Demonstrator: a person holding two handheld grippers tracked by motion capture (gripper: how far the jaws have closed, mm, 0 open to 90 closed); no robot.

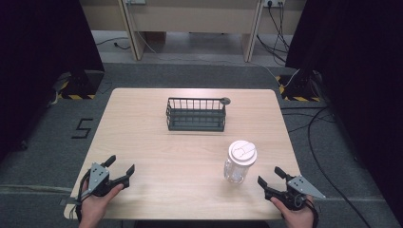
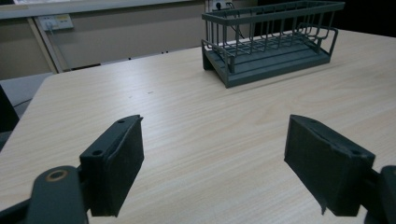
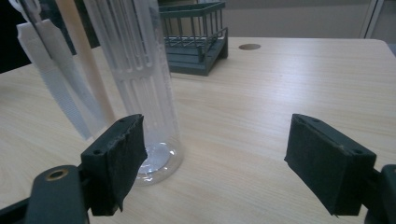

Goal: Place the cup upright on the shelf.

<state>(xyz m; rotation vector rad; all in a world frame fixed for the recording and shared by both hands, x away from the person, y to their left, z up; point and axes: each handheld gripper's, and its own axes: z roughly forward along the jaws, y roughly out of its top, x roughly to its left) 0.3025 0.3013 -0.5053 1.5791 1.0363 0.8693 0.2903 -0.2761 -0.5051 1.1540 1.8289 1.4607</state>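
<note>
Standing upright, lid up, clear jar (image 1: 239,164); both grippers' (image 1: 119,171) (image 1: 270,175) fingers wide apart, nothing held.

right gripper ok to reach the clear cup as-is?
Probably yes. The right gripper is open, and the clear lidded cup stands upright close by, off to its left with bare table between. The wire basket sits well behind.

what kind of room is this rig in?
Likely a lab or data-collection workspace, not a home: a bare wooden table on grey carpet, black curtains on both sides, hazard-striped stand bases, and loose cables across the floor.
</note>
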